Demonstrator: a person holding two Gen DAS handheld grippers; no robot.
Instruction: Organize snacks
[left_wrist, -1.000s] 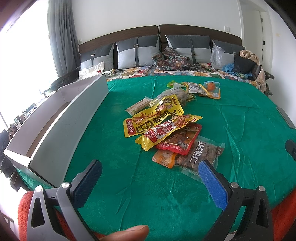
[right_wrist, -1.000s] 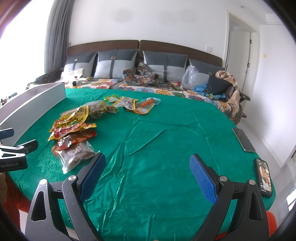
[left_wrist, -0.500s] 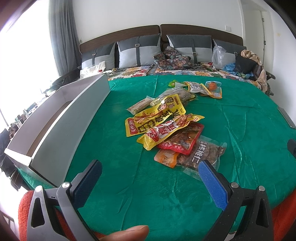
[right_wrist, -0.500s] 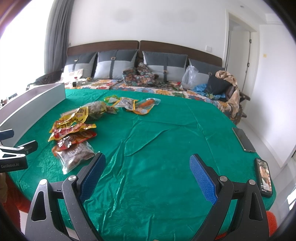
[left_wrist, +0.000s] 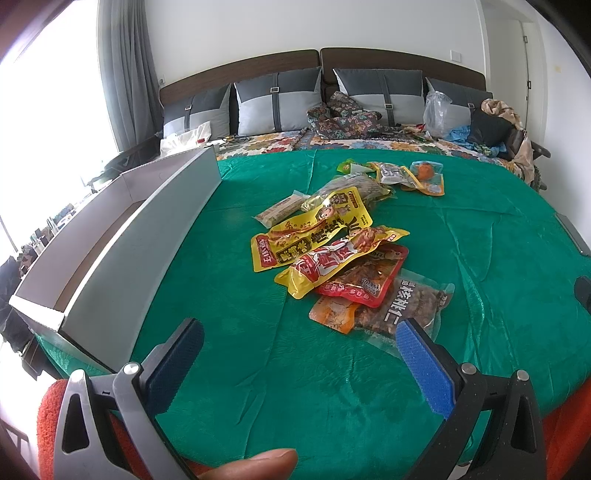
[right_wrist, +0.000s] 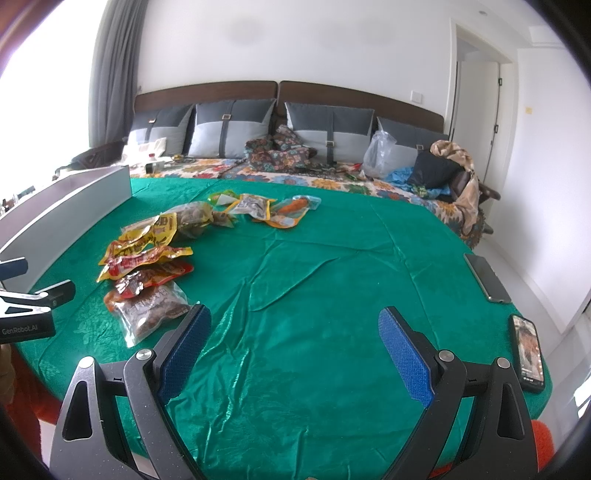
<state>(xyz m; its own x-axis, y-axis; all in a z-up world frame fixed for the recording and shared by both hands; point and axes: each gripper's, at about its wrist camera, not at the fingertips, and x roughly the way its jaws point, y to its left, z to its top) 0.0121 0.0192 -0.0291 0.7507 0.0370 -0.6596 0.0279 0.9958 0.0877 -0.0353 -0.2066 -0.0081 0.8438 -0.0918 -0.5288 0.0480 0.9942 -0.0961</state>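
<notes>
Glossy plastic snack packets (left_wrist: 332, 254), sheeny green cloth (right_wrist: 314, 295), matt grey box (left_wrist: 122, 258)

Your right gripper (right_wrist: 293, 345) hovers over the green cloth (right_wrist: 332, 295) with its jaws spread wide and nothing between them. The snack packets (right_wrist: 147, 266) lie in a loose row to your left, beside the white box (right_wrist: 70, 206). Your left gripper (right_wrist: 40, 291) shows at the left edge. Two phones (right_wrist: 487, 273) (right_wrist: 530, 352) rest near the cloth's right edge.
</notes>
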